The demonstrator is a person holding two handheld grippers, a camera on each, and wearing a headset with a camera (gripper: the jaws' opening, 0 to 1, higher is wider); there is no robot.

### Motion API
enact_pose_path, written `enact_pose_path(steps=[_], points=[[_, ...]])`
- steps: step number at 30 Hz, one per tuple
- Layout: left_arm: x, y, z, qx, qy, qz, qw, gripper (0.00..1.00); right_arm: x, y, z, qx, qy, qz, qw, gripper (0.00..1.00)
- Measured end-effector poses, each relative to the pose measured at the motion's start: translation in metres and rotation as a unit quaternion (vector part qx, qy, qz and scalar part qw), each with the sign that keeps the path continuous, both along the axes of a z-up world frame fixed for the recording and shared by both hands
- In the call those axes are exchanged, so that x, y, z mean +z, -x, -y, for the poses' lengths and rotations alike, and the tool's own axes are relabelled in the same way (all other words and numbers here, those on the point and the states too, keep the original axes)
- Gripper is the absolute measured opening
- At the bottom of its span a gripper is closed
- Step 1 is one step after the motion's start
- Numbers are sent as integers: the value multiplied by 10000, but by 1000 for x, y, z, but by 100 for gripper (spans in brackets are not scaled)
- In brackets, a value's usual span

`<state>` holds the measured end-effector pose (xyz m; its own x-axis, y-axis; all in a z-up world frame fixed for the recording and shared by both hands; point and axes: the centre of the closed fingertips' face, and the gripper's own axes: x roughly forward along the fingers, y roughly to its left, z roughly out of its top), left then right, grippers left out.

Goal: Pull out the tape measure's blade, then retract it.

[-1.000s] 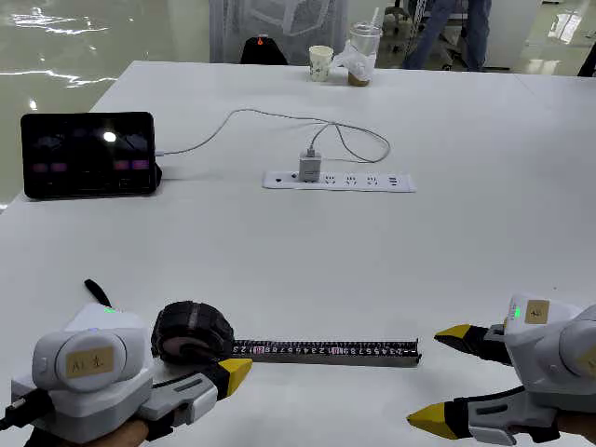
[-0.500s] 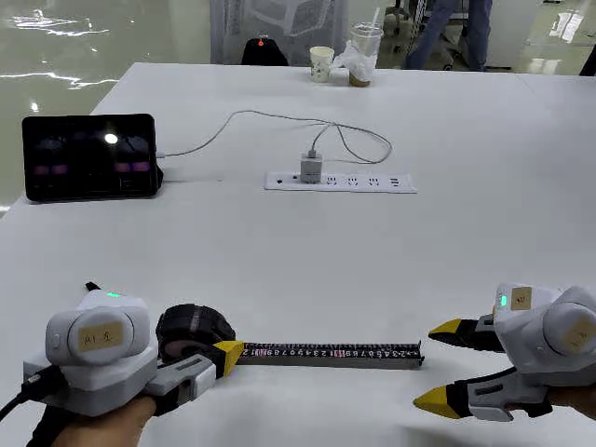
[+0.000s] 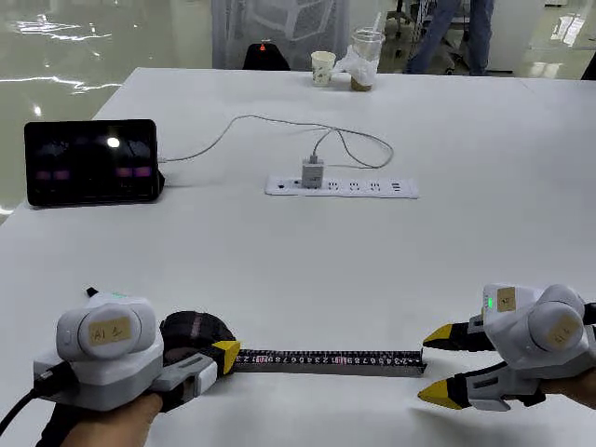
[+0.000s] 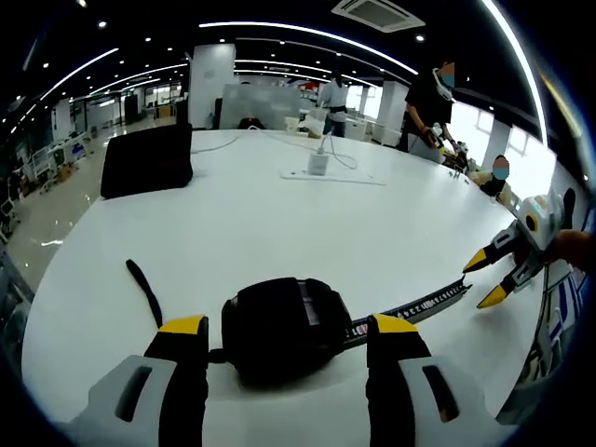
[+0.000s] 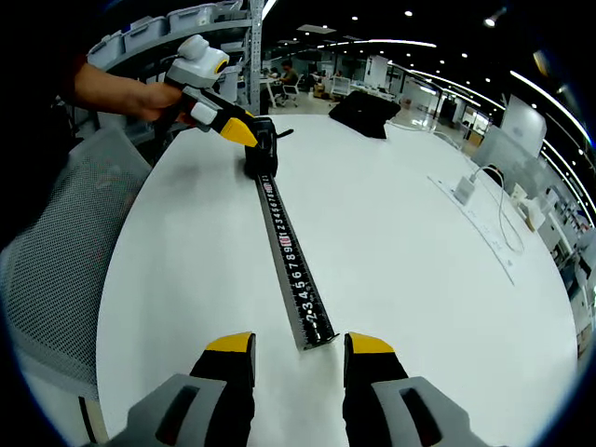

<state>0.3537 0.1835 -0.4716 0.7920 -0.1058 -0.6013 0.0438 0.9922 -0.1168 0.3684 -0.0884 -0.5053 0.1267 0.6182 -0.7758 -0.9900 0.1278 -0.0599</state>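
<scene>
Nearest me, the left gripper (image 4: 287, 328) has its yellow-tipped jaws standing on either side of the black tape measure (image 3: 191, 333), which lies on the white table (image 3: 279, 270). The jaws sit close against the case; I cannot tell whether they actually pinch it. A black wrist strap (image 4: 144, 289) trails from the case.

The blade (image 3: 326, 359) lies flat on the table, extended toward the right gripper (image 3: 435, 364). That gripper's jaws are spread wide. The blade's end hook sits just in front of the gap between the tips, touching neither.

Mid-table there is a white power strip (image 3: 340, 186) with a charger (image 3: 311, 171) plugged in. Its cable (image 3: 251, 119) runs to a dark tablet (image 3: 90, 160).

At the far edge I see a paper cup (image 3: 322, 65) and a plastic cup (image 3: 365, 47).
</scene>
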Motion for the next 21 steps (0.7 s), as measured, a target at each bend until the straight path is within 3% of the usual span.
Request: enact_pose_path(steps=[21], points=[[-13, -9, -1, 206, 49, -197, 9996, 58, -15, -13, -5, 494, 209, -87, 9985, 17]])
